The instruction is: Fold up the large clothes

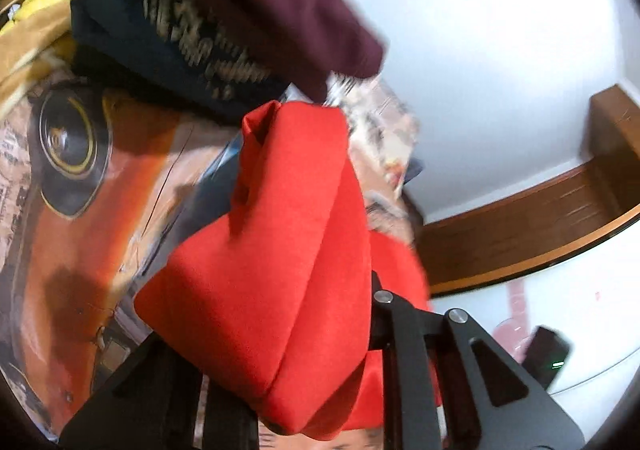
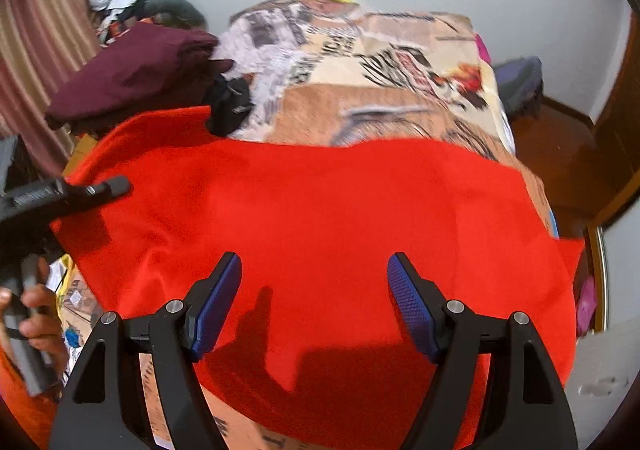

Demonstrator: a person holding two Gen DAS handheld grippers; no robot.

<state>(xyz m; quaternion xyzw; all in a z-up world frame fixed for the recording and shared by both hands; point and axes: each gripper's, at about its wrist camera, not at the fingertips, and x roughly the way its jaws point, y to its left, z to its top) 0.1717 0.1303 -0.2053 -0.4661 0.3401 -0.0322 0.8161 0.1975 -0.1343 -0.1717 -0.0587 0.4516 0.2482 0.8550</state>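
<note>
A large red garment [image 2: 320,202] lies spread over the near part of the bed. In the left wrist view a bunched fold of the red garment [image 1: 280,250] rises between the fingers of my left gripper [image 1: 288,350], which is shut on it; the cloth hides the fingertips. From the right wrist view the left gripper [image 2: 108,186] sits at the garment's left edge, held by a hand [image 2: 36,314]. My right gripper [image 2: 314,278] hovers over the near middle of the red garment, open, its blue pads [image 2: 216,306] wide apart with nothing between them.
A folded maroon garment [image 2: 132,78] rests on a dark navy one with lettering [image 1: 160,34] at the bed's far left. The printed bed cover [image 2: 360,70] stretches beyond. A curtain [image 2: 32,50] hangs on the left; wooden trim [image 1: 520,218] and a phone [image 1: 548,354] are to the right.
</note>
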